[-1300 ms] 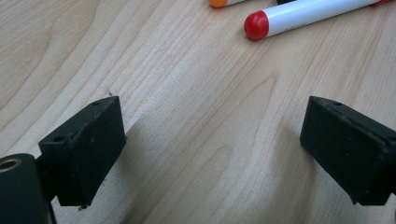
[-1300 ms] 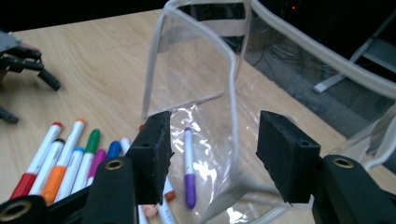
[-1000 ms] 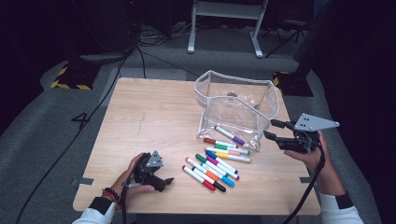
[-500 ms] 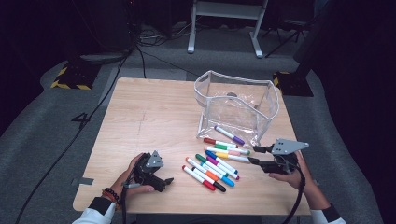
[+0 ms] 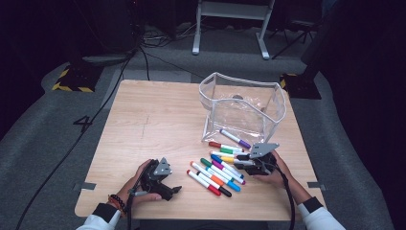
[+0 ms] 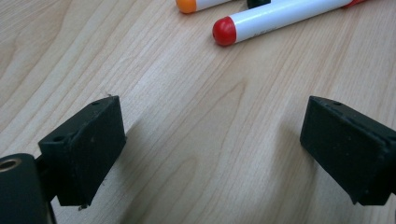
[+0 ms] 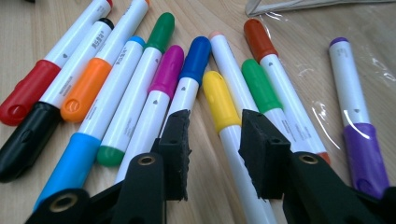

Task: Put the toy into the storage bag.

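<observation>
Several coloured markers [image 5: 216,173] lie in a loose row on the wooden table [image 5: 153,120], in front of a clear plastic pouch [image 5: 242,108]. My right gripper [image 5: 243,161] is low at the row's right end. In the right gripper view its jaws have just been closing around the white barrel of the yellow-capped marker [image 7: 219,100]; the gripper [image 7: 215,144] is open, with a gap still showing on the marker's left side. My left gripper [image 5: 173,189] rests on the table near the front left, open [image 6: 212,149], with bare wood between its jaws and a red-capped marker [image 6: 275,18] beyond.
A purple-capped marker [image 5: 234,138] lies apart, on the pouch's flap. The pouch stands open at the back right of the table. The dark floor around the table carries cables [image 5: 72,148] and a metal stand [image 5: 230,19].
My right gripper has come down and to the left from beside the pouch to the markers' right end. The left gripper has stayed where it was.
</observation>
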Demonstrator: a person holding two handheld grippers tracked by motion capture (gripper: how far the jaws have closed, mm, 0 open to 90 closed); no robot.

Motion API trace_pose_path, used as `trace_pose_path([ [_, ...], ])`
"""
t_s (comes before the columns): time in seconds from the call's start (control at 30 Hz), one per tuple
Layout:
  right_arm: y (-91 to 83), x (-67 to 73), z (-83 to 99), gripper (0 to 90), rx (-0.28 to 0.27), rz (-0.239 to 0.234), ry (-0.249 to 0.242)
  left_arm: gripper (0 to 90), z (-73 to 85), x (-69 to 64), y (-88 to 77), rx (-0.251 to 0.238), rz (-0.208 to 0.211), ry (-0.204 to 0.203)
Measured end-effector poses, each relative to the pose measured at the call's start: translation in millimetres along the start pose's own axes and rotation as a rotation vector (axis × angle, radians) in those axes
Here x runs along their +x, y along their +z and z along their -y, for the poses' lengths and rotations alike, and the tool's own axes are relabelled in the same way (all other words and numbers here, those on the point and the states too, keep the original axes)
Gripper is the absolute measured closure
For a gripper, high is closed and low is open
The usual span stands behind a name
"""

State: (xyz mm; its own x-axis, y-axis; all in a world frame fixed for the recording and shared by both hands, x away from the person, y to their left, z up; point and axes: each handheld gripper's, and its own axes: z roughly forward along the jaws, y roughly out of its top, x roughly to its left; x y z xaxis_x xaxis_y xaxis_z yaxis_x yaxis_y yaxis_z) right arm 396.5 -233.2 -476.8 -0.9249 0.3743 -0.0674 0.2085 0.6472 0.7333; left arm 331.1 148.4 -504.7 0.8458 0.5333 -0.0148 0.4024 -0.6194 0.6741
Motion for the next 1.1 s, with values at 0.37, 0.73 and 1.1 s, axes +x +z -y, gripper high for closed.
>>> trace_pose_path([
  [0.37,25.5,-4.3,-3.2,68.0,0.052,-0.016,-0.006,7.0,-5.7,-9.6,5.5,-0.002,0.023,0.026],
  [0.73,18.1,-7.7,6.6,74.2,0.048,-0.022,0.044,7.0,-5.2,-9.3,5.2,-0.004,0.028,0.028],
  [1.1,-13.0,-3.9,20.4,74.5,-0.017,0.016,0.062,7.0,-1.1,-5.7,1.3,-0.002,0.037,0.038],
])
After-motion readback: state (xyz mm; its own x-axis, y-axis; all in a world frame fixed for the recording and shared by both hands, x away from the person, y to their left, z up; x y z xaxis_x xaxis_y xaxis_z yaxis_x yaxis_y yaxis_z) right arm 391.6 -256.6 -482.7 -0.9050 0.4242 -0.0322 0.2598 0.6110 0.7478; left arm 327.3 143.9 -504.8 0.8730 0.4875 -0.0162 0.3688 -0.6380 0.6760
